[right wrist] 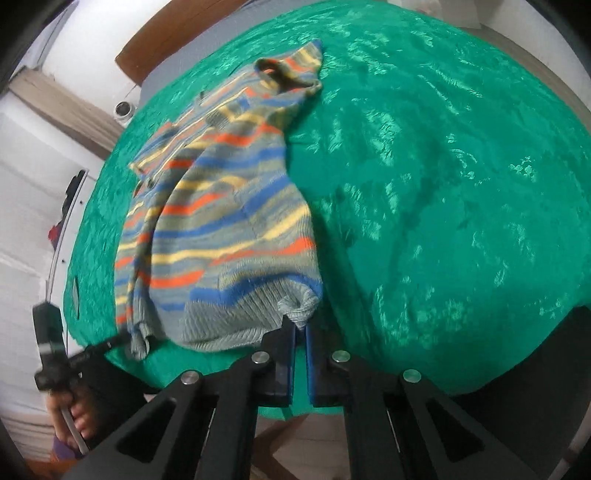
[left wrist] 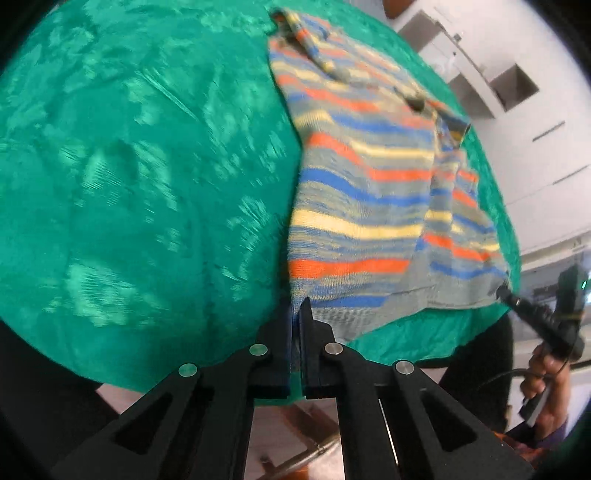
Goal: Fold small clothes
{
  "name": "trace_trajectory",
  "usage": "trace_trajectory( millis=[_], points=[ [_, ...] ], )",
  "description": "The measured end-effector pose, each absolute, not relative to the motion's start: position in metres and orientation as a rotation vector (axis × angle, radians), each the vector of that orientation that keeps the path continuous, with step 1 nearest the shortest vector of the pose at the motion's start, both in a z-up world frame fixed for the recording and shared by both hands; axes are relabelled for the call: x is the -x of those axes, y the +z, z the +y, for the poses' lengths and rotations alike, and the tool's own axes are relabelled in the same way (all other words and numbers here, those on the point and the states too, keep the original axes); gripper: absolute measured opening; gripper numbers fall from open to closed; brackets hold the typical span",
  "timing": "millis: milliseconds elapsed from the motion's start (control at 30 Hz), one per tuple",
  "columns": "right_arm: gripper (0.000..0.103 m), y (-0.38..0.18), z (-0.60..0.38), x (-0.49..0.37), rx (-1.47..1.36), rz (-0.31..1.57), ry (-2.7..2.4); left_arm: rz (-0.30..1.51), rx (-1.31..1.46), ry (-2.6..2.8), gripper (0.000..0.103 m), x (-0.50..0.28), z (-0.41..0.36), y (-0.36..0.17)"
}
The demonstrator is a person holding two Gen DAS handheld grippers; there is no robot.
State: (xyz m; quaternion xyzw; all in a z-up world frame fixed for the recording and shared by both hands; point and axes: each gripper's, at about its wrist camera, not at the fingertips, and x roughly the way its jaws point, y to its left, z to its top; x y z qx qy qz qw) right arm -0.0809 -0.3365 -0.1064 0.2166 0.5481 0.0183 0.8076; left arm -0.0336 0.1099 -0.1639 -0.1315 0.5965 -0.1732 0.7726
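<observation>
A small knit sweater with orange, blue, yellow and grey stripes lies on a green cloth, collar at the far end. My left gripper is shut on one near corner of the ribbed hem. Across the hem, the right gripper pinches the other corner. In the right wrist view the sweater is bunched and slightly lifted at the hem, where my right gripper is shut on the ribbed corner. The left gripper grips the far corner at the lower left.
The green cloth covers a wide surface whose near edge runs just below both grippers. White cabinets stand beyond the right side. A person's hand holds the left gripper's handle. A brown board stands behind the far edge.
</observation>
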Motion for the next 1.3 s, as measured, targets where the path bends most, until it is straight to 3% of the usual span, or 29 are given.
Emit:
trace_trajectory(
  millis=[167,367,433,500,533,567,600,633,933,1033,1100,1300],
  points=[
    [0.000,-0.070,-0.346,0.106,-0.415,1.140,0.006,1.235,0.247,-0.349,0.001,0.034,0.146,-0.124],
    [0.002,-0.106,-0.362,0.105,-0.449,1.185,-0.015,1.286,0.134,-0.359,0.002,0.019,0.115,-0.158],
    [0.012,-0.103,-0.357,0.098,-0.431,1.155,0.011,1.305,0.154,-0.372,0.005,0.021,0.111,-0.169],
    [0.057,-0.102,-0.350,0.087,-0.422,1.137,0.070,1.303,0.192,-0.381,0.015,0.022,0.112,-0.173],
    [0.063,-0.103,-0.346,0.080,-0.425,1.128,0.082,1.302,0.207,-0.380,0.020,0.022,0.114,-0.175],
    [0.064,-0.108,-0.339,0.070,-0.419,1.132,0.108,1.301,0.215,-0.371,0.037,0.020,0.114,-0.177],
    [0.064,-0.113,-0.332,0.062,-0.402,1.141,0.123,1.295,0.222,-0.355,0.052,0.018,0.114,-0.178],
    [0.064,-0.121,-0.323,0.049,-0.365,1.155,0.117,1.284,0.227,-0.337,0.056,0.018,0.117,-0.179],
    [0.063,-0.122,-0.281,0.061,-0.278,1.172,0.117,1.243,0.245,-0.305,0.063,0.028,0.138,-0.168],
    [0.038,-0.134,-0.279,0.051,-0.311,1.173,0.154,1.260,0.255,-0.306,0.063,0.022,0.134,-0.176],
    [0.007,-0.148,-0.274,0.041,-0.277,1.211,0.158,1.263,0.243,-0.297,0.063,0.020,0.130,-0.176],
    [0.003,-0.097,-0.309,0.084,-0.363,1.179,0.150,1.225,0.222,-0.278,0.064,0.034,0.144,-0.159]
  ],
)
